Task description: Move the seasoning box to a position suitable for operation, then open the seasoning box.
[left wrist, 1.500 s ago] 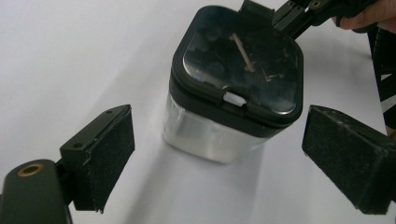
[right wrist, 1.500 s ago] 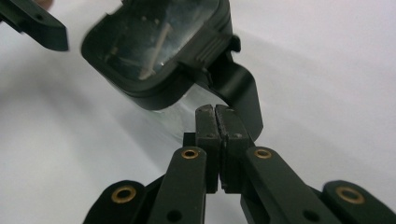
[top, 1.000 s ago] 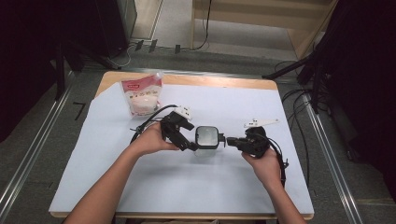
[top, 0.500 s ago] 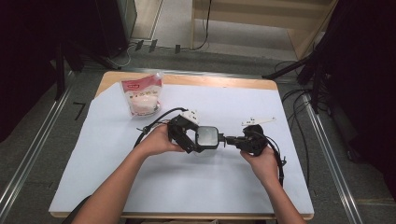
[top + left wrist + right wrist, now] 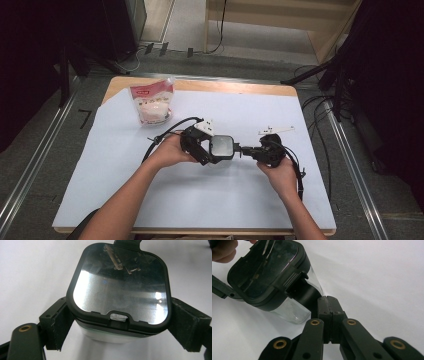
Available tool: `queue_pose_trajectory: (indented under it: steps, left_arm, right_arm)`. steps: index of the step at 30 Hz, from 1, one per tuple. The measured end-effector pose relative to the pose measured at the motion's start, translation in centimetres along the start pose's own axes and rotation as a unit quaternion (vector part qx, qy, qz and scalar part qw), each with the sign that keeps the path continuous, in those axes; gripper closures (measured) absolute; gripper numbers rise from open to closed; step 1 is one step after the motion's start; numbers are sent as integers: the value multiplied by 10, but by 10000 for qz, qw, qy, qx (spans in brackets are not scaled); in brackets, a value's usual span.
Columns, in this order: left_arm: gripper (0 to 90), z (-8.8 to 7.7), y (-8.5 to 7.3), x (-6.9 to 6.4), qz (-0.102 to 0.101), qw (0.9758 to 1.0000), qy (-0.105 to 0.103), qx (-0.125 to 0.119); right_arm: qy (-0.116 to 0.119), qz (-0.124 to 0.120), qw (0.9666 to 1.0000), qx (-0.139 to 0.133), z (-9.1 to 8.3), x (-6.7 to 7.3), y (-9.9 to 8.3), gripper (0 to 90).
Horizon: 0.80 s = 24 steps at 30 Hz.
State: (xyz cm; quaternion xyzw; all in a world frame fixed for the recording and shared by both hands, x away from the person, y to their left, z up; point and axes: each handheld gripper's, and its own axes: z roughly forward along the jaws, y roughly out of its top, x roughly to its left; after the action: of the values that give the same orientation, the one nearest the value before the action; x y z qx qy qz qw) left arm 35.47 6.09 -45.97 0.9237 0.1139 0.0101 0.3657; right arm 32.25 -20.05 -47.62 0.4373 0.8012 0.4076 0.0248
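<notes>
A clear container [image 5: 222, 145] with a black-rimmed, glossy lid is held just above the white table cover at mid-table. My left gripper [image 5: 212, 152] is shut on it, and in the left gripper view its pads [image 5: 60, 323] press on both sides of the container [image 5: 120, 282] below the lid. My right gripper [image 5: 245, 149] comes in from the right with its jaws shut together. In the right gripper view its tips [image 5: 328, 301] rest against a black latch flap [image 5: 303, 293] hanging from the lid of the tilted container [image 5: 269, 265]. Nothing lies between those jaws.
A plastic bag [image 5: 151, 102] with a pink label and white contents stands at the back left. White paper [image 5: 250, 200] covers the wooden table [image 5: 200, 84]. Black cables [image 5: 320, 135] run along the floor by the table's right side.
</notes>
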Motion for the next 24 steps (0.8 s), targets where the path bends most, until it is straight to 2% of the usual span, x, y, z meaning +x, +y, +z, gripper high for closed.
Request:
queue_pose_trajectory:
  steps: [2,9,19,24]
  left_arm:
    - [158,-1,0,0,30,10000,9,0]
    - [159,-4,0,1,-60,9999,-78,-71]
    - [166,-7,1,0,20,10000,-26,-29]
    - [168,-8,1,0,5,9999,-87,-104]
  right_arm:
    - [23,19,10000,-5,0,0,0,900]
    - [24,28,10000,37,3,0,-1,900]
    - [43,21,10000,60,4,1,-1,900]
    - [38,-45,10000,-78,3,2,0,900]
